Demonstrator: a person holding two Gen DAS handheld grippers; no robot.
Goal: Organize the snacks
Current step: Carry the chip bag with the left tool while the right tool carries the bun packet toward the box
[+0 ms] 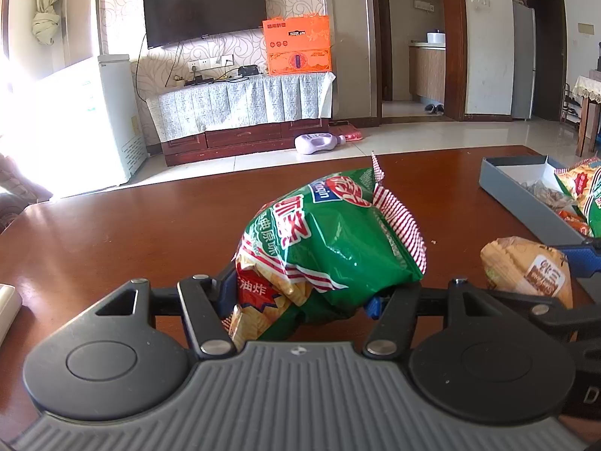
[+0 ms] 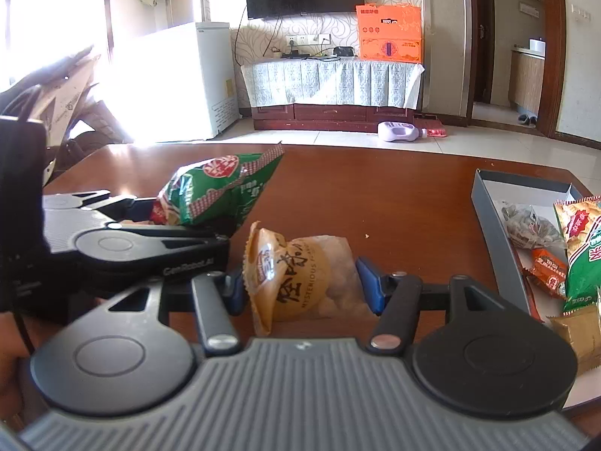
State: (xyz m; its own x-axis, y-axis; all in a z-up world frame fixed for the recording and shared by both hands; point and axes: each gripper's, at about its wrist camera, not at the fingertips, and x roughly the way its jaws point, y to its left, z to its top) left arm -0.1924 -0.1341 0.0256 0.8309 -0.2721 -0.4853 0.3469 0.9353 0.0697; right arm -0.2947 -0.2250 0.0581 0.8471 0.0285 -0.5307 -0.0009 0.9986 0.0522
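R gripper pinches yellow snack pack btwn blue pads, above brown table. L gripper at 9 o'clock clamps green chip bag. Grey box w/ snacks at 3 o'clock.

Ahead of my grippers the brown table lay bare and passable; the grey box of snacks blocked the right, and a white object edged the left.
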